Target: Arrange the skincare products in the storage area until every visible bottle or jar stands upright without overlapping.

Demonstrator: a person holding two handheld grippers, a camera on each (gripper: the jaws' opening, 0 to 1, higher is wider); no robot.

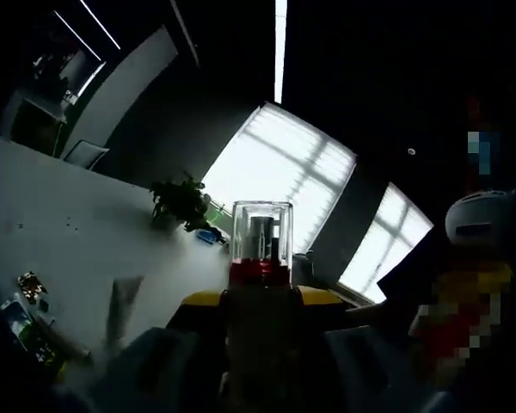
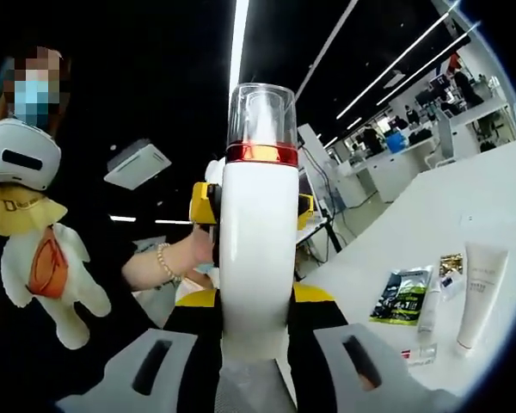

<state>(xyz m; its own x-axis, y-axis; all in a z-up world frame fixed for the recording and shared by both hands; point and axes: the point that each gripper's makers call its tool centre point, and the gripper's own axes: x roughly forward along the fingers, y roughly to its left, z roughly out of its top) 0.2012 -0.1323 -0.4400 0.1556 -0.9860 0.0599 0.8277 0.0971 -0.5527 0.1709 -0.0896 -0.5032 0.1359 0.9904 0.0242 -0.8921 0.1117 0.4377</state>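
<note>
A white bottle [image 2: 258, 249] with a red-gold band and a clear cap stands upright between the jaws of my right gripper [image 2: 258, 344], which is shut on its lower body. Behind it, the yellow left gripper [image 2: 251, 205], held by a hand with a bracelet, straddles the bottle's upper body. In the left gripper view the same bottle [image 1: 261, 237] rises in shadow between the jaws of my left gripper [image 1: 260, 344], cap at the centre. Lying on the table are a white tube [image 2: 482, 292], a slimmer tube [image 2: 430, 305] and a dark sachet [image 2: 402, 295].
The white table [image 2: 464, 206] spreads to the right, with a small gold packet [image 2: 451, 262] on it. A person with a white plush toy [image 2: 43, 249] stands at the left. In the left gripper view the table [image 1: 69, 224] carries a potted plant [image 1: 181, 202], a tube [image 1: 125, 301] and sachets [image 1: 21, 323].
</note>
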